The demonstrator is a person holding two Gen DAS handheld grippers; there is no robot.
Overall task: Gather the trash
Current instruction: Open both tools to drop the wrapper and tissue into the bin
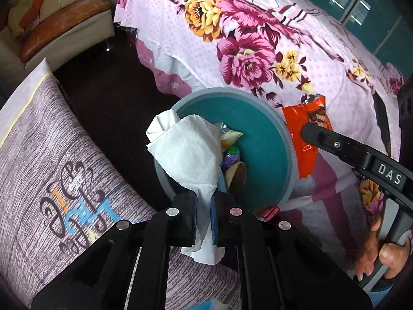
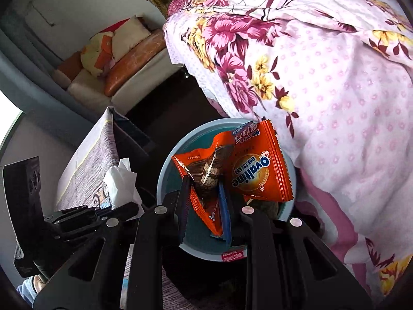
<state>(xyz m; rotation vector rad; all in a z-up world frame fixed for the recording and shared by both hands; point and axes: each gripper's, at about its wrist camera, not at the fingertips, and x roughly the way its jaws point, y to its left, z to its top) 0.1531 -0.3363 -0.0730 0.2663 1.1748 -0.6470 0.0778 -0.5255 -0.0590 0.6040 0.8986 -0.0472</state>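
Note:
A teal round trash bin (image 1: 268, 139) stands on the dark floor beside the bed; it also shows in the right wrist view (image 2: 165, 180). Several wrappers (image 1: 232, 155) lie inside it. My left gripper (image 1: 204, 206) is shut on a white tissue (image 1: 188, 152) and holds it over the bin's left rim. The tissue also shows in the right wrist view (image 2: 121, 183). My right gripper (image 2: 204, 199) is shut on an orange Ovaltine wrapper (image 2: 258, 170) and holds it above the bin. In the left wrist view that wrapper (image 1: 300, 134) hangs over the bin's right rim.
A bed with a pink floral cover (image 1: 258, 38) stands right of the bin. A grey printed cushion (image 1: 64, 180) lies to the left. A sofa with orange cushions (image 2: 124, 64) stands at the back left. A small red label (image 2: 232, 255) sits at the bin's near rim.

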